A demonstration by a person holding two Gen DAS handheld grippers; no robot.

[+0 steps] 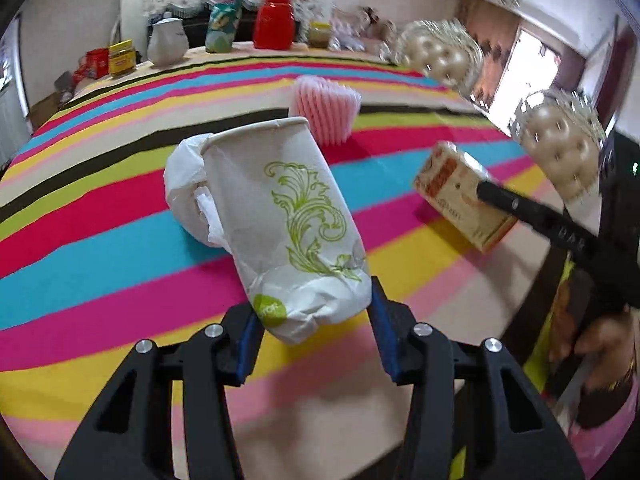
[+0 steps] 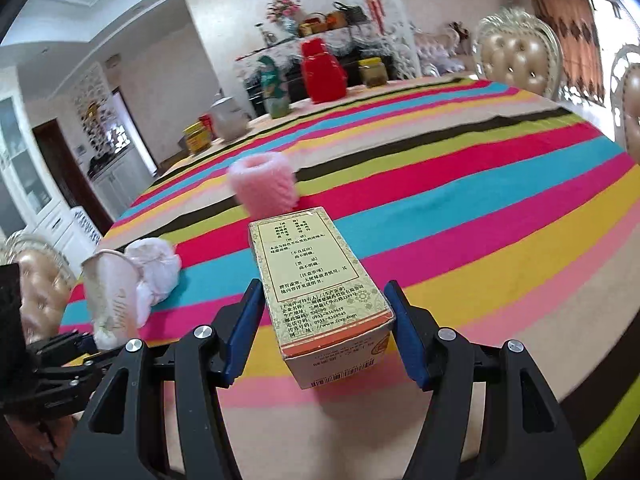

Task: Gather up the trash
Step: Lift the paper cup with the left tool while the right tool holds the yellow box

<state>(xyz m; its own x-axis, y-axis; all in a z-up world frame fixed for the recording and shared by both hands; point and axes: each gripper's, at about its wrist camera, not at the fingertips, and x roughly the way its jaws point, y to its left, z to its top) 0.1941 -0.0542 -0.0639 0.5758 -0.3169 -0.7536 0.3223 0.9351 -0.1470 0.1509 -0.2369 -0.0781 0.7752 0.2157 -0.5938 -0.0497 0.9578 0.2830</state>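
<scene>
Paper cup [image 1: 288, 216] squeezed at its bottom in left gripper [image 1: 316, 344], rim pointing far. Box [image 2: 320, 292] clamped in right gripper [image 2: 324, 336]. Both lifted above table [image 1: 100, 240].

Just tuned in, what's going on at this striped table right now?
A person is clearing trash with two handheld grippers. The left gripper is shut on the crumpled base of a paper cup, held above the striped tablecloth. The right gripper holds a printed carton. A white crumpled bag and a pink foam sleeve are left on the table.
</scene>
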